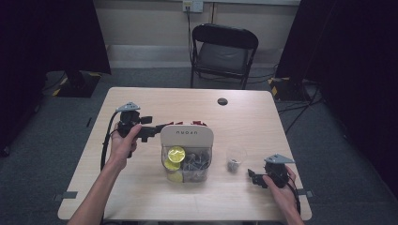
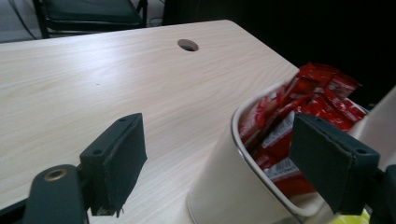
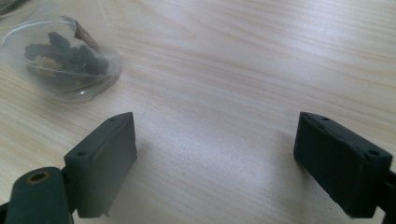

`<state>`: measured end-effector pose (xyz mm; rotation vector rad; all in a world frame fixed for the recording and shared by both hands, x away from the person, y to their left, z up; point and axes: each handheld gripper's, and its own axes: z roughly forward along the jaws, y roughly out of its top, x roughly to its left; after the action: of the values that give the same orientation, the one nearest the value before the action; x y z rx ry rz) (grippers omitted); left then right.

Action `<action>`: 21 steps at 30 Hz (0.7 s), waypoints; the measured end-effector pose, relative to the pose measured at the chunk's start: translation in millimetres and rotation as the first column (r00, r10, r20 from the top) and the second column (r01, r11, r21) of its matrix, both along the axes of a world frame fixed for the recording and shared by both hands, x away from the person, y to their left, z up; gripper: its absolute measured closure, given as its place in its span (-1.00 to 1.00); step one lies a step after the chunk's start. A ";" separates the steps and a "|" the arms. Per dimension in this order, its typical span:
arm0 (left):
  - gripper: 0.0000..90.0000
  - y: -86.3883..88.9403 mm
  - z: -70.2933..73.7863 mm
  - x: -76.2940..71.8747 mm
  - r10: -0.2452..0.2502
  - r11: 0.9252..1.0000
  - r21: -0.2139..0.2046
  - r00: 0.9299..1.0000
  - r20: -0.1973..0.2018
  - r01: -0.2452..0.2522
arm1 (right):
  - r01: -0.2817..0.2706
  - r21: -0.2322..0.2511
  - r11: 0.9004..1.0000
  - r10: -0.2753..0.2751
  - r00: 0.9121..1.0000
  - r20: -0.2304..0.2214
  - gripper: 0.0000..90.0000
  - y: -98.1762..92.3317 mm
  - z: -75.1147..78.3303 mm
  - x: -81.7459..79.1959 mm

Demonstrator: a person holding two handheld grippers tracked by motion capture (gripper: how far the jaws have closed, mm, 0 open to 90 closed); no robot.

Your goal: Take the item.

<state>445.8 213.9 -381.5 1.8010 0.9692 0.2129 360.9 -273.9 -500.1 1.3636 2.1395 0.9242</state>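
Both pairs of jaws stand apart. The left gripper point(image 2: 229, 158) straddles the container point(image 2: 217, 186) wall (red packets point(image 2: 303, 107) inside); close squarely before lifting.

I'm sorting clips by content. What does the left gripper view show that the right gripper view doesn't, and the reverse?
Left gripper view: a cream tub of red packets, a table hole, a chair. Right gripper view: a clear cup holding dark bits. Both: the wooden table, plus open tongs, the left tongs or right tongs.
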 end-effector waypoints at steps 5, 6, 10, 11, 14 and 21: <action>-0.56 -0.5 4.4 -4.1 -0.003 1.000 0.001 1.000 0.013 0.003 | 0.001 0.000 1.000 -0.001 1.000 0.003 -0.72 0.1 -0.2 -0.1; -0.56 -0.5 5.6 -4.6 -0.002 1.000 -0.003 1.000 0.015 0.002 | 0.003 0.000 1.000 -0.003 1.000 0.003 -0.72 0.2 -0.1 -0.3; -0.56 -1.9 7.9 -5.6 -0.008 1.000 -0.012 1.000 0.020 0.008 | 0.004 0.000 1.000 -0.004 1.000 0.002 -0.72 0.3 -0.1 -0.3; -0.56 -2.8 8.1 -5.8 -0.013 1.000 -0.013 1.000 0.018 0.013 | 0.004 0.000 1.000 -0.004 1.000 0.002 -0.72 0.3 -0.1 -0.3; -0.56 -5.5 8.0 -6.1 -0.027 1.000 -0.011 0.999 0.018 0.027 | 0.004 0.000 1.000 -0.004 1.000 0.002 -0.72 0.3 -0.1 -0.3; -0.56 -10.4 10.8 -11.4 -0.042 0.999 0.000 0.999 0.027 0.042 | 0.004 0.000 1.000 -0.004 1.000 0.003 -0.72 0.3 -0.1 -0.3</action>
<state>434.4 203.6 -370.6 1.8118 0.9111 0.2103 360.6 -273.6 -500.3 1.3652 2.1345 0.9242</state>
